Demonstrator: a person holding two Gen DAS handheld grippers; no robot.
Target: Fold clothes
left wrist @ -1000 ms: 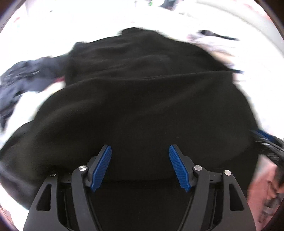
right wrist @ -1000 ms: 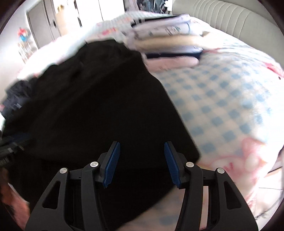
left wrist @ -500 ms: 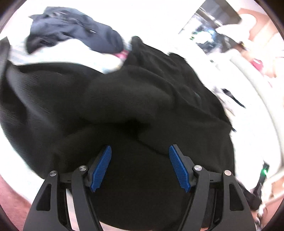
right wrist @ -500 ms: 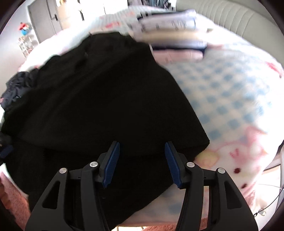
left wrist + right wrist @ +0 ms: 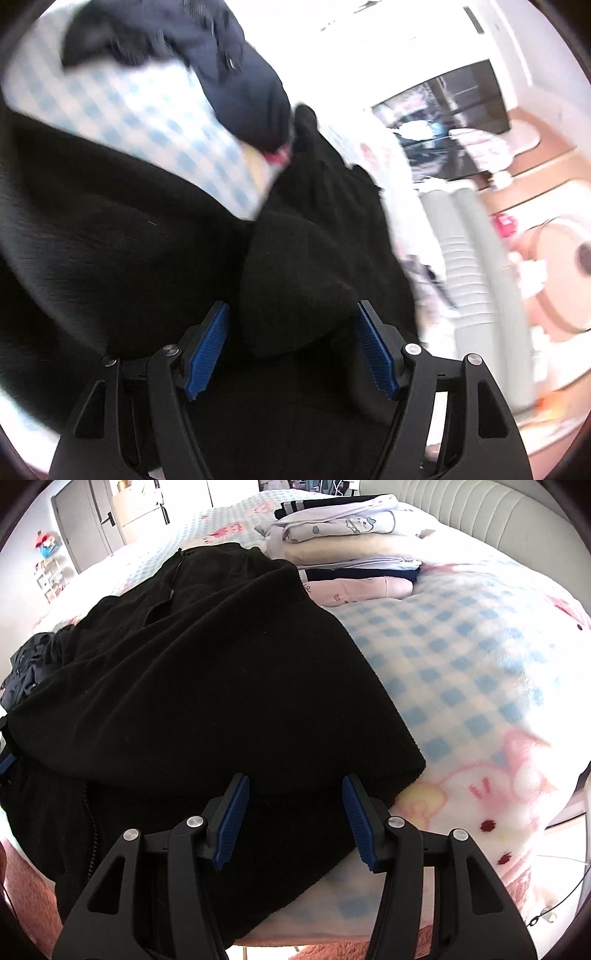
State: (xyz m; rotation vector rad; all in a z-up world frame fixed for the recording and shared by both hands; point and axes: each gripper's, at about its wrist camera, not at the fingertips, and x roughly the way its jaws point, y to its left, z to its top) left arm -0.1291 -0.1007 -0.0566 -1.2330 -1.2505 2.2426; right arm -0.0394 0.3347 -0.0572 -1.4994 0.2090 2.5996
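Observation:
A black fleece jacket lies on the bed, its lower half folded up over the body, zip and collar at the far end. My right gripper is open, jaws wide, hovering over the jacket's near folded edge. In the left wrist view the same jacket fills the lower frame, with a rounded black fold rising between the fingers. My left gripper is open around that fold, not clamped.
A stack of folded clothes sits at the far side of the checked blue-and-white blanket. A crumpled navy garment lies beyond the jacket; it also shows at the left in the right wrist view. A padded headboard stands behind.
The left gripper has swung left and tilted, so the navy garment and blanket now fill its upper view, and a jacket fold sits between its fingers. The right gripper has barely moved.

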